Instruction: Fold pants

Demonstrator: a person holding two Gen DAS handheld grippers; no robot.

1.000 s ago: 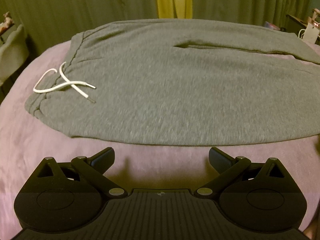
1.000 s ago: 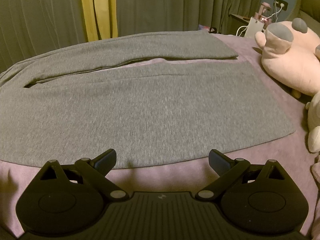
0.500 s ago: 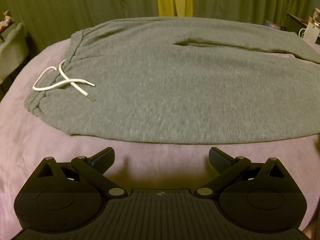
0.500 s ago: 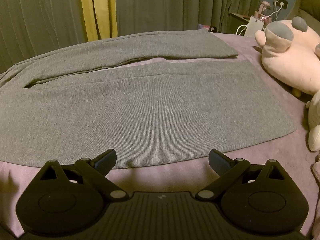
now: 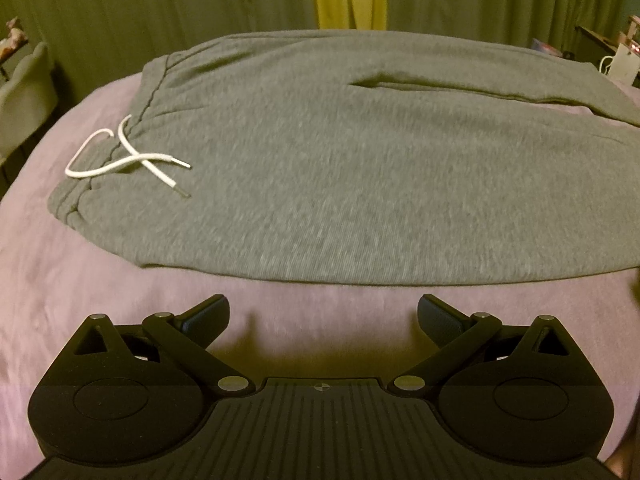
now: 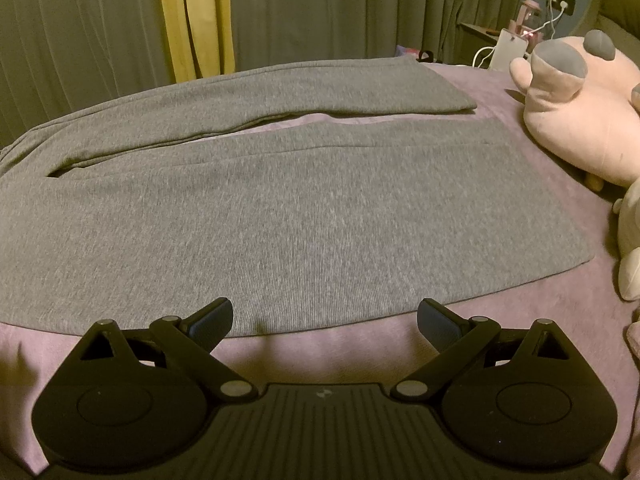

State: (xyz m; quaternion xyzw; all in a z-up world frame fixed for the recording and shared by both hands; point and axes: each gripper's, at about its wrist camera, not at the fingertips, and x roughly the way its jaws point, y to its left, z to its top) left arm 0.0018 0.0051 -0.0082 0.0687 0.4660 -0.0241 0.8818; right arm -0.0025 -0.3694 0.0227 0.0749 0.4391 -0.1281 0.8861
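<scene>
Underneath everything lies a bed (image 5: 60, 280) covered in a mauve, slightly fuzzy bedspread, and on it grey sweatpants (image 5: 340, 168) are spread flat. In the left wrist view the elastic waistband (image 5: 76, 200) sits toward the left, with a white drawstring (image 5: 120, 156) looped and crossed on top of the cloth. In the right wrist view the two legs of the sweatpants (image 6: 280, 208) run off to the right, the far leg (image 6: 300, 88) angled away from the near one so a wedge of bedspread shows between them.

Both tools hover over bare bedspread just short of the near edge of the cloth. The left hand-held gripper (image 5: 323, 314) has its jaws spread wide and holds nothing; the right hand-held gripper (image 6: 325, 316) is spread wide likewise, its fingertips level with the hem line of the near leg.

Behind the bed hang dark green curtains (image 6: 340, 8), with a yellow curtain panel (image 6: 196, 16) between them. At the right side of the bed rests a pink plush toy (image 6: 580, 112), close to the leg ends but apart from them. Beyond it a nightstand (image 6: 480, 32) carries small items and white charging cables (image 6: 548, 24) plugged into a wall socket. At the far left in the left wrist view stands a pale chair (image 5: 24, 96).
</scene>
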